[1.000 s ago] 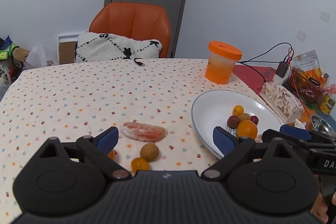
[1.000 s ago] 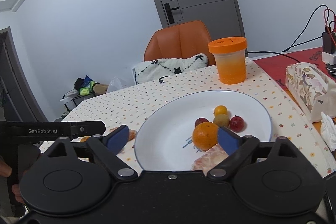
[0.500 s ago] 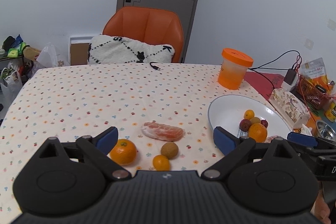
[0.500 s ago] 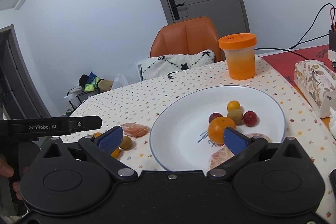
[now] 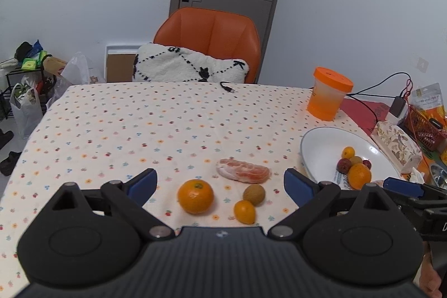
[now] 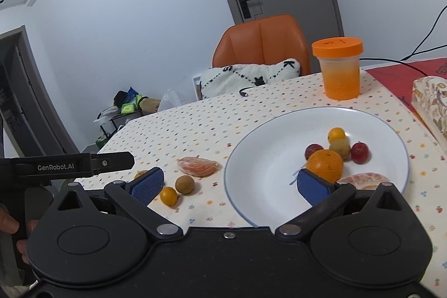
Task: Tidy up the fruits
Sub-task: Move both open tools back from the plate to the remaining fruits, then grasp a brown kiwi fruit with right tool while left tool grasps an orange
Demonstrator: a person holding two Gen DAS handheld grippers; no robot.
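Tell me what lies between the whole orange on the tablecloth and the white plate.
In the left wrist view, the brown kiwi and small orange kumquat lie between the whole orange and the white plate, with the peeled grapefruit segment slightly behind them.

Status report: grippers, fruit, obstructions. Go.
Left gripper and right gripper open, empty. Four fruits on the tablecloth, six on the white plate. Nothing blocking the loose fruit.

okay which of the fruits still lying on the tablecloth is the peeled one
The pink grapefruit segment, farthest from the left claw. The mandarin, brown longan and small kumquat all keep their skins.
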